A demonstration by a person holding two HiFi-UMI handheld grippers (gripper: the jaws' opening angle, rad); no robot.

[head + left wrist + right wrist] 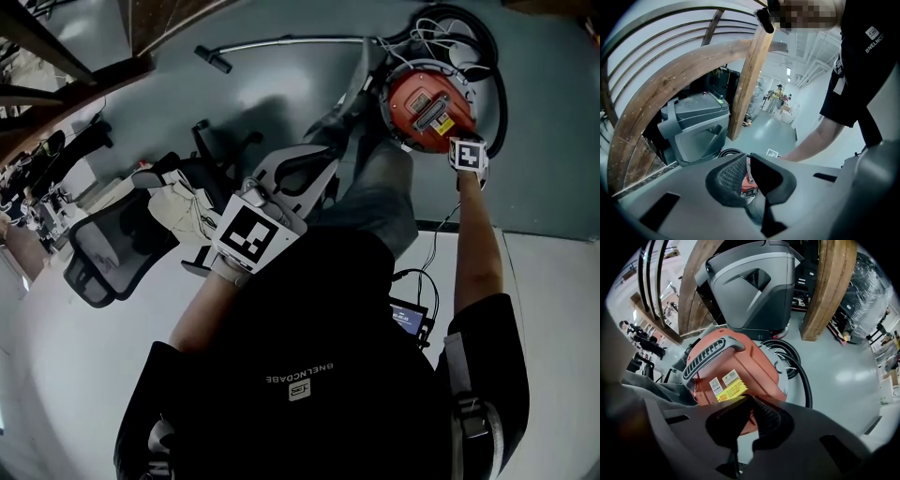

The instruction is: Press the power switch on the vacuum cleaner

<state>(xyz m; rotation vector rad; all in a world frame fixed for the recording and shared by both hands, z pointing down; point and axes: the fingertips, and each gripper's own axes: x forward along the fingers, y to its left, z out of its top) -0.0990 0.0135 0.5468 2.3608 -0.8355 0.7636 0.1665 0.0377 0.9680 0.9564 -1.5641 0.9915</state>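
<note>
The round orange-red vacuum cleaner [427, 105] stands on the grey floor at the upper right of the head view, with a grey carry handle [708, 355] across its top. My right gripper [463, 142] hangs just over the vacuum's near right edge. In the right gripper view its jaws [749, 400] are shut with nothing in them, right above the orange lid [740, 369] and its yellow label [732, 392]. I cannot make out the power switch. My left gripper [314, 173] is held back over the person's legs, shut and empty [747, 159]; a sliver of the vacuum [749, 182] shows below its tips.
A black hose [494, 80] coils around the vacuum, and a metal wand [281, 42] lies on the floor beyond. A grey floor machine [750, 287] and wooden beams [829, 287] stand behind it. A mesh office chair [117, 244] is at left and a white table edge [548, 281] at right.
</note>
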